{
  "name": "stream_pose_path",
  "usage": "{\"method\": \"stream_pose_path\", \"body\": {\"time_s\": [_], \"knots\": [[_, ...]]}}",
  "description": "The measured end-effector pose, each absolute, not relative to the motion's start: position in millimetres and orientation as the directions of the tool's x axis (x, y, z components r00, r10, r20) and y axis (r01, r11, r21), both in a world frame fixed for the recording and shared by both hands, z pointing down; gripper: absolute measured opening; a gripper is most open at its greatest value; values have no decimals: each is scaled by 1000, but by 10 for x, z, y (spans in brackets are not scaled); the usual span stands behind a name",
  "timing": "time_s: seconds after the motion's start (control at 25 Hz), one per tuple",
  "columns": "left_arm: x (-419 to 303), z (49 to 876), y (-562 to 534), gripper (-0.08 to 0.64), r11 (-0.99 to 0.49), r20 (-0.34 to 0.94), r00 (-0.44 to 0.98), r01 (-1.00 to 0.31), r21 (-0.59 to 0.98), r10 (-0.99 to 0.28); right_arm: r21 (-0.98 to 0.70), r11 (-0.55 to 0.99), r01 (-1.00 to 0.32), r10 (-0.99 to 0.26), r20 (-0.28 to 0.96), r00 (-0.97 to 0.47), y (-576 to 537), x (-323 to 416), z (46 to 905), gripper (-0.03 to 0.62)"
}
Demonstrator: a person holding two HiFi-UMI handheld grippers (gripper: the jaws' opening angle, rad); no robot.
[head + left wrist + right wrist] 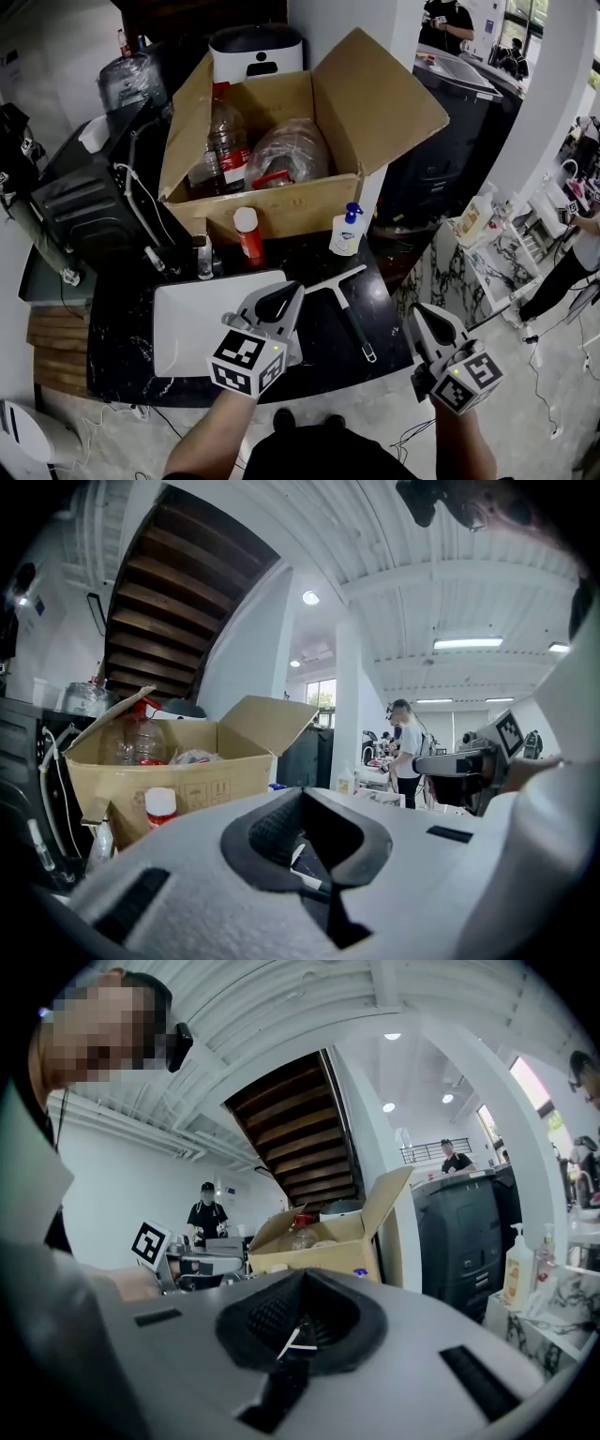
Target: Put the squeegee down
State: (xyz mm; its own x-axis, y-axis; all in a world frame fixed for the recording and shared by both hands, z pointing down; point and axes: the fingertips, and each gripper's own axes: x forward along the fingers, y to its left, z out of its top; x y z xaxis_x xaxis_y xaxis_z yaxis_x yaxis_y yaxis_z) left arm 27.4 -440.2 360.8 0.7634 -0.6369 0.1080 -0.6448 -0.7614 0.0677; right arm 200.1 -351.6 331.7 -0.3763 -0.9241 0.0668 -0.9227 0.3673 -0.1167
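The squeegee lies flat on the black table, its pale blade toward the box and its dark handle pointing at the front edge. Nothing holds it. My left gripper hovers just left of it, over the edge of a white tray, with its jaws shut and empty. In the left gripper view, the left gripper points level at the box. My right gripper is off the table's right edge, to the right of the squeegee handle, shut and empty. In its own view, the right gripper shows the pads together.
An open cardboard box with bottles and bags stands at the back of the table. In front of it are a red-capped bottle, a small clear bottle and a blue-pump soap bottle. A black appliance sits at the left.
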Motion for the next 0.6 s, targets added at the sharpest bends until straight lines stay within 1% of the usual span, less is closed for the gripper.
{"method": "stream_pose_path", "body": {"time_s": [0.16, 0.28, 0.4, 0.6], "knots": [[332, 3594, -4401, 9, -768, 117, 769, -637, 67, -628, -135, 360, -923, -925, 77, -372, -3489, 2061, 3353, 3], [354, 3576, -4408, 9, -768, 117, 769, -638, 60, -629, -171, 364, -915, -925, 48, -377, -3493, 2049, 3325, 3], [376, 3585, -4394, 11, -769, 121, 769, -637, 54, -628, -164, 359, -919, -926, 62, -373, -3461, 2072, 3389, 3], [438, 3634, -4339, 9, -771, 130, 771, -634, 59, -623, -193, 352, -916, -929, 46, -367, -3400, 2133, 3397, 3]]}}
